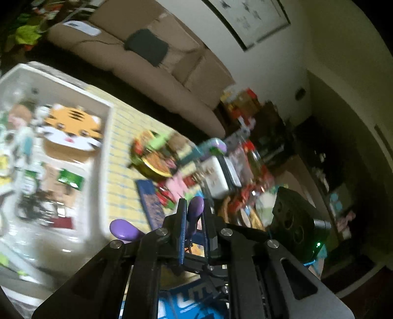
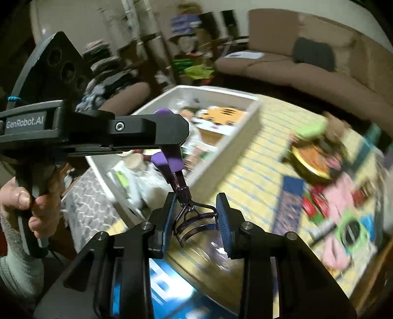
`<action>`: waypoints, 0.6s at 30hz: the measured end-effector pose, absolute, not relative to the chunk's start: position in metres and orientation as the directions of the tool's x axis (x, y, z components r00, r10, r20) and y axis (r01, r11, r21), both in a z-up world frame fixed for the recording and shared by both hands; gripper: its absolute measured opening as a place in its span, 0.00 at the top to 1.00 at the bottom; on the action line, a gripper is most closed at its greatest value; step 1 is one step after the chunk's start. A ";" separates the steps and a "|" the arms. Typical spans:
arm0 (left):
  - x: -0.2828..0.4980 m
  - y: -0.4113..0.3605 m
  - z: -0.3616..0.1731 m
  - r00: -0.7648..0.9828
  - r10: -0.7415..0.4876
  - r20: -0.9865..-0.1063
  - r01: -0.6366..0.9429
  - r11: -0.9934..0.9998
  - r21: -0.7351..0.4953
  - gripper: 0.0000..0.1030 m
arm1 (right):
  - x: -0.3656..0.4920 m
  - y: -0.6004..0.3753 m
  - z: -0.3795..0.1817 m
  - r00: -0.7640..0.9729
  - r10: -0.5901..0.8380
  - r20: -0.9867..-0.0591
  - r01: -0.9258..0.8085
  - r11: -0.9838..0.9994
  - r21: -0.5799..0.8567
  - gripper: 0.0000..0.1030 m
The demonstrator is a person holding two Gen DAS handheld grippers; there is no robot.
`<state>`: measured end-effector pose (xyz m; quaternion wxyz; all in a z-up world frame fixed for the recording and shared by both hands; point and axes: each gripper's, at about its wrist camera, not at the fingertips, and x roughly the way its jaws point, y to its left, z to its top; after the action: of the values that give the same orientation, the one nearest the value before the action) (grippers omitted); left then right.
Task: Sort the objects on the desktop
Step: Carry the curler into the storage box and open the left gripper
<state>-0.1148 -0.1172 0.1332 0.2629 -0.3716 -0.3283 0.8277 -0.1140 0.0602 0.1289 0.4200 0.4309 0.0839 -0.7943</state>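
The left gripper (image 1: 194,216) was clamped on 1 purple handle of an eyelash curler (image 2: 194,218), whose other handle (image 1: 122,229) stuck out toward 9 o'clock. In the right wrist view the curler hung from that gripper, its curved metal head sitting between the fingers of the right gripper (image 2: 197,220), which pressed on it from both sides. A hand (image 2: 34,196) gripped the left tool's handle at 9 o'clock. Below lay a yellow cloth with blue lines (image 2: 258,171) covering the table. At 11 o'clock in the left wrist view stood a white bin (image 1: 103,157) holding a tiger-face item (image 1: 73,127); blurred clutter spread toward 2 o'clock. Beyond the table were a tan sofa (image 1: 159,61) with a dark cushion (image 1: 147,45) and a framed picture (image 1: 248,19).
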 end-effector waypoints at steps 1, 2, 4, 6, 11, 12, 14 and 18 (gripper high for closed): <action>-0.116 -0.131 0.133 -0.598 0.669 -0.441 -0.173 -0.645 -0.744 0.90 | -0.121 0.042 0.130 -0.247 -0.603 -0.758 0.749 -0.615 0.246 0.70; -0.119 -0.144 0.132 -0.607 0.653 -0.453 -0.152 -0.655 -0.740 0.90 | -0.125 0.030 0.129 -0.224 -0.608 -0.761 0.753 -0.604 0.261 0.70; -0.130 -0.162 0.128 -0.606 0.625 -0.492 -0.114 -0.681 -0.724 0.90 | -0.137 0.000 0.119 -0.162 -0.610 -0.775 0.753 -0.585 0.303 0.70; -0.146 -0.175 0.118 -0.580 0.598 -0.554 -0.079 -0.718 -0.692 0.93 | -0.148 -0.020 0.106 -0.110 -0.608 -0.786 0.740 -0.578 0.343 0.70; -0.192 -0.194 0.069 -0.467 0.580 -0.667 0.008 -0.752 -0.660 0.93 | -0.186 -0.062 0.061 -0.007 -0.588 -0.809 0.652 -0.616 0.442 0.70; -0.199 -0.195 0.059 -0.446 0.583 -0.679 0.022 -0.752 -0.659 0.93 | -0.189 -0.067 0.056 0.001 -0.576 -0.817 0.647 -0.623 0.440 0.70; -0.210 -0.194 0.042 -0.420 0.585 -0.694 0.037 -0.753 -0.657 0.93 | -0.197 -0.079 0.045 0.003 -0.526 -0.850 0.640 -0.653 0.406 0.70; -0.229 -0.194 0.020 -0.404 0.604 -0.687 0.048 -0.736 -0.676 0.93 | -0.212 -0.088 0.031 -0.020 -0.418 -0.908 0.637 -0.706 0.311 0.70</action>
<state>-0.2287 -0.1939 0.0199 0.1793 -0.5157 -0.3163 0.7758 -0.2117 -0.0883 0.0313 0.3722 0.5926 0.0922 -0.7083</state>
